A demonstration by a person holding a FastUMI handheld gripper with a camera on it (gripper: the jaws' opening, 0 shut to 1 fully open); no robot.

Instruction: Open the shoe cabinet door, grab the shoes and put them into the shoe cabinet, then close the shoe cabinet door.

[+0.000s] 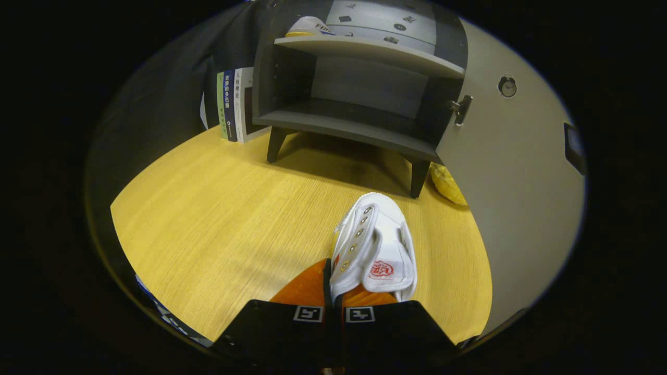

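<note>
My gripper (333, 284) is shut on a white canvas shoe (376, 239), its orange fingers (307, 286) pinching the shoe's left side wall by the eyelets. The shoe hangs toe forward above the yellow wooden table (219, 219), pointing toward the grey shoe cabinet (359, 130). The cabinet stands on short legs beyond the shoe, and its light grey door (516, 172) is swung wide open to the right. Its lower shelf (344, 117) is bare. A second white shoe (308, 26) lies on the upper shelf.
Several books (234, 104) stand upright against the cabinet's left side. A yellow soft object (447, 183) lies on the table behind the open door, near the cabinet's right front leg. The door has a metal latch (461, 108) on its inner edge.
</note>
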